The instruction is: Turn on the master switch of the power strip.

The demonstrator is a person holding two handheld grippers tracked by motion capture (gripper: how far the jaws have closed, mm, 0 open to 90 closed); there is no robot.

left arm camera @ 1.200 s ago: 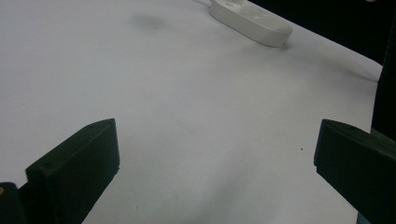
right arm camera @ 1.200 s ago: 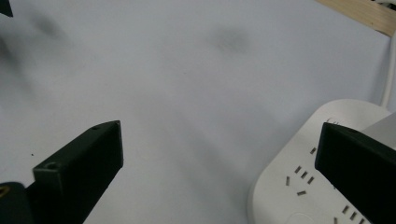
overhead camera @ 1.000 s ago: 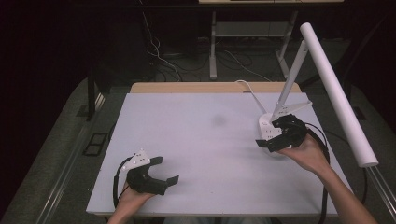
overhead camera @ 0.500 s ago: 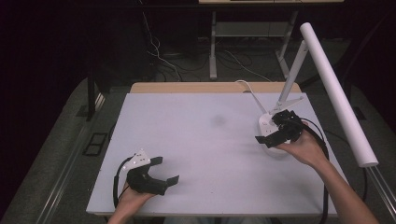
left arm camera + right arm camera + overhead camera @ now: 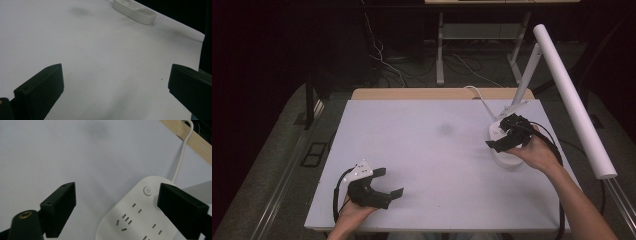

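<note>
Power strip (image 5: 140, 217) under right gripper (image 5: 503, 135), now slightly nearer; both grippers, left gripper (image 5: 389, 184) included, spread

Counter (image 5: 432, 150): flat white top, wood strip showing along far edge. White power strip (image 5: 504, 155) lies on it near the right edge. Its white cord (image 5: 477, 95) runs from the strip's far end toward the wood strip. Faint grey smudge (image 5: 445, 129) left of the strip.
</note>
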